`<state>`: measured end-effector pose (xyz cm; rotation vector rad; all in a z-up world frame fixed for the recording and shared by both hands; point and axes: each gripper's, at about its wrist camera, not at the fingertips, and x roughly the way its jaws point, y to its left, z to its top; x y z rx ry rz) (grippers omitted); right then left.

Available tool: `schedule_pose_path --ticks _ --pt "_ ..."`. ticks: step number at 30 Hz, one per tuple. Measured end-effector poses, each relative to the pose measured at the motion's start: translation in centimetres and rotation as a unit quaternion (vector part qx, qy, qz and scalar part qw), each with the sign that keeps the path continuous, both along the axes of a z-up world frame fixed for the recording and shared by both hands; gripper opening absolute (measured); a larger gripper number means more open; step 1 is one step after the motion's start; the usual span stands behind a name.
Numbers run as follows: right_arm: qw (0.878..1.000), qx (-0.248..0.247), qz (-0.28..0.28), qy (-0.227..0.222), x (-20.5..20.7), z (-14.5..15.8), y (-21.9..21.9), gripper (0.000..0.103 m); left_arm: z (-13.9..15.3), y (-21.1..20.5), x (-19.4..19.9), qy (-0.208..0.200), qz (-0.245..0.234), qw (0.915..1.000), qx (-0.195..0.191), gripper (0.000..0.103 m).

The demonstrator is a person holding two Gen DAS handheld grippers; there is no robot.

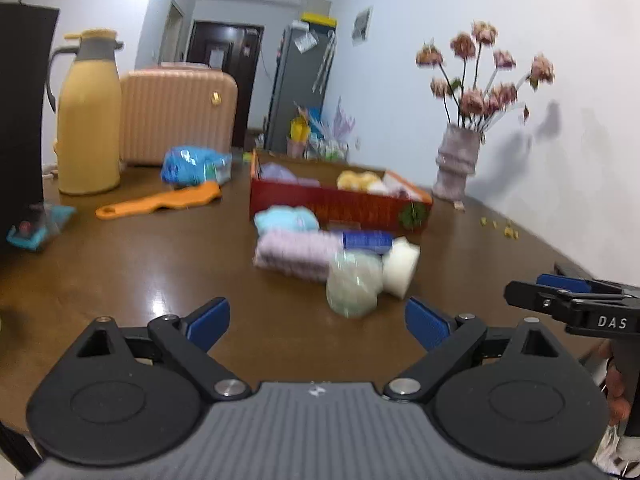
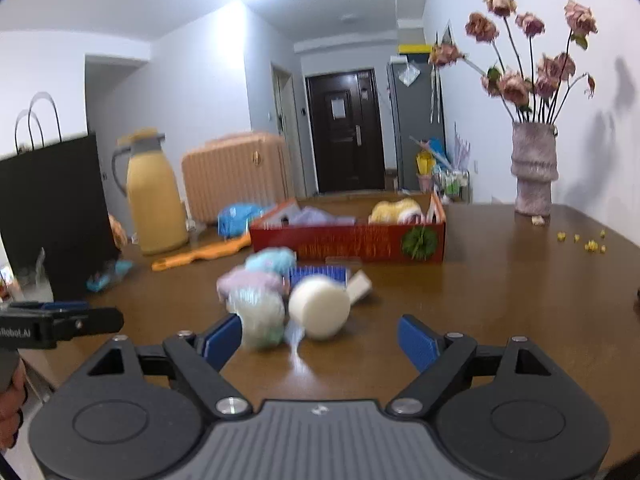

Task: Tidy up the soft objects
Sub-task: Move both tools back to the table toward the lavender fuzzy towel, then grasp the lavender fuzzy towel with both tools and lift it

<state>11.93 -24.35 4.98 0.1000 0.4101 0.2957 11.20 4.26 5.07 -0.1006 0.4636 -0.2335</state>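
A cluster of soft things lies on the brown table (image 1: 120, 264) in front of a red box (image 1: 340, 204): a pale green wrapped ball (image 1: 354, 284), a white sponge cylinder (image 1: 402, 266), a lilac rolled cloth (image 1: 296, 254), a light blue plush (image 1: 286, 220) and a blue brush-like piece (image 1: 366, 239). The box holds a yellow plush (image 1: 358, 179) and lilac items. My left gripper (image 1: 318, 324) is open and empty, just short of the green ball. My right gripper (image 2: 320, 342) is open and empty; the green ball (image 2: 260, 320) and white sponge (image 2: 318, 306) lie just ahead of its fingers. The red box (image 2: 348, 240) stands behind them.
A yellow thermos (image 1: 88, 120), pink suitcase (image 1: 176, 116), blue bag (image 1: 194, 164) and orange scraper (image 1: 160, 202) stand back left. A black paper bag (image 2: 52, 216) stands at the left. A vase of dried roses (image 2: 534, 168) stands back right by the wall.
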Motion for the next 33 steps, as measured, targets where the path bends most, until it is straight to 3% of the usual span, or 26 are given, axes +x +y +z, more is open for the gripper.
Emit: schedule_pose_path --ticks 4,14,17,24,29,32,33 --pt "1.0 -0.004 0.004 0.019 0.2 -1.3 0.7 0.085 -1.0 -0.5 0.5 0.005 0.004 0.9999 0.015 0.096" --pt "1.0 0.018 0.001 0.022 4.1 -1.5 0.9 0.083 -1.5 -0.9 4.5 0.021 -0.017 0.9996 -0.008 0.096" --pt "0.999 0.02 0.0 0.031 5.8 -1.8 1.0 0.082 -1.5 -1.3 6.4 0.007 -0.014 0.9998 -0.015 0.096" --pt "0.996 0.078 0.025 0.039 10.3 -0.9 1.2 0.062 -1.1 0.4 13.7 0.015 0.003 0.9997 -0.021 0.092" --pt "0.987 0.121 0.088 0.053 14.3 -0.6 4.1 0.051 -2.5 2.7 20.2 0.066 -0.035 0.9951 -0.065 0.077" --pt "0.989 0.083 0.086 0.092 17.5 -1.8 7.2 0.048 -3.8 3.9 22.7 0.091 -0.038 0.9898 -0.103 0.067" --pt "0.989 0.067 0.08 0.101 18.6 -2.2 8.2 0.048 -4.4 4.2 23.2 0.101 -0.042 0.9868 -0.12 0.058"
